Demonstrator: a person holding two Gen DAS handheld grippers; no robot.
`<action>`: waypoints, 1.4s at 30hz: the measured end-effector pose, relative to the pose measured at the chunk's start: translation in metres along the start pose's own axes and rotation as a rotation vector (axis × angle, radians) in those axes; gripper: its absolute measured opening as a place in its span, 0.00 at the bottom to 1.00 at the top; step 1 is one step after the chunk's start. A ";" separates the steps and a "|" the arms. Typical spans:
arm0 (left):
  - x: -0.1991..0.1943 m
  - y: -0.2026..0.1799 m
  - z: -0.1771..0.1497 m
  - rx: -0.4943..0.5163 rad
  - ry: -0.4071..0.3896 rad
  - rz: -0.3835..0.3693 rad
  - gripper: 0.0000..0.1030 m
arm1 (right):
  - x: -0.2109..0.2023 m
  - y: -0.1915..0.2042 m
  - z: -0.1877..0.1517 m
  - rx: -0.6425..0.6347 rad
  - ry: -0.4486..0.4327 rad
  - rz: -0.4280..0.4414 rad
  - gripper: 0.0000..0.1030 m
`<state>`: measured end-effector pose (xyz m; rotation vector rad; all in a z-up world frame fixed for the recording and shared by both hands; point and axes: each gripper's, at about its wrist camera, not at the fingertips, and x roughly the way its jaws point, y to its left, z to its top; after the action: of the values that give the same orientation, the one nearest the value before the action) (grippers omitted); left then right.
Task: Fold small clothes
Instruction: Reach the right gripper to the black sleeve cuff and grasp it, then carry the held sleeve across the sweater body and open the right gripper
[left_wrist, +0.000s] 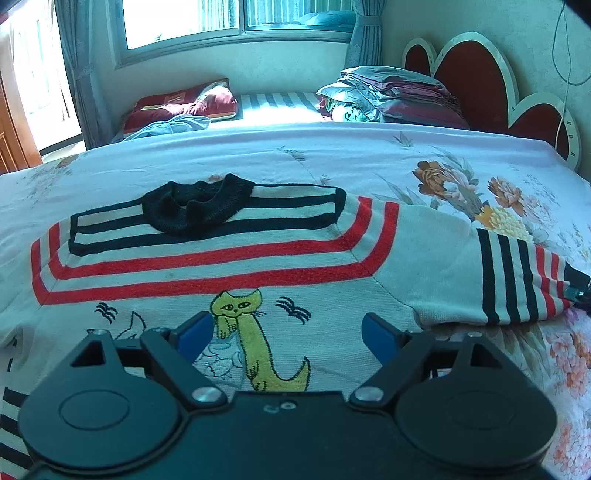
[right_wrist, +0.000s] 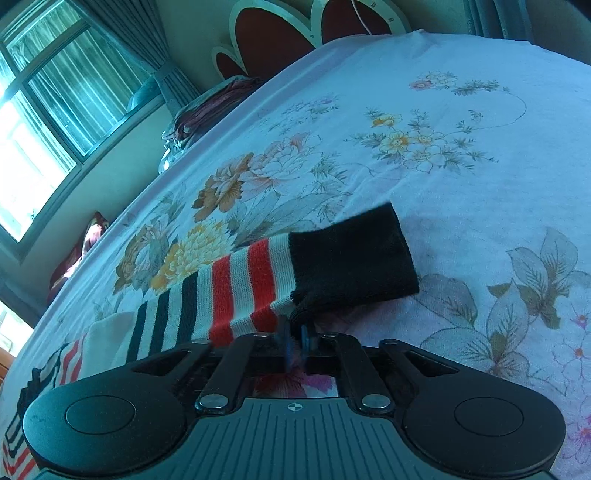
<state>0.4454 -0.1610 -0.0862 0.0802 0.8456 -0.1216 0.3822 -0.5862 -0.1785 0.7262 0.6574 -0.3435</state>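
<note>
A small white sweater (left_wrist: 207, 258) with red and black stripes, a black collar and a yellow cat lies flat on the floral bed sheet (left_wrist: 369, 162). My left gripper (left_wrist: 288, 328) is open and empty, hovering over the cat on the sweater's chest. The sweater's right sleeve (left_wrist: 509, 273) stretches out to the right. My right gripper (right_wrist: 295, 332) is shut on the near edge of that sleeve's black cuff (right_wrist: 354, 258), holding it just above the sheet (right_wrist: 443, 166). The right gripper's tip shows at the sleeve end in the left wrist view (left_wrist: 576, 293).
A stack of folded bedding (left_wrist: 388, 96) and a red pillow (left_wrist: 184, 107) lie at the far side of the bed. A red and white headboard (left_wrist: 480, 74) stands at the right. A window (left_wrist: 221, 18) with curtains is behind.
</note>
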 end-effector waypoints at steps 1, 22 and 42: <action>-0.002 0.004 0.001 -0.002 -0.010 0.007 0.84 | -0.008 0.003 0.002 -0.024 -0.039 0.015 0.05; 0.003 0.193 -0.033 -0.192 0.006 0.068 0.85 | 0.000 0.276 -0.111 -0.622 0.036 0.214 0.05; -0.008 0.269 -0.054 -0.263 -0.027 0.014 0.86 | 0.010 0.390 -0.299 -0.953 0.183 0.439 0.51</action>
<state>0.4376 0.1123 -0.1101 -0.1615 0.8279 0.0026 0.4570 -0.1008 -0.1582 -0.0317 0.7178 0.4394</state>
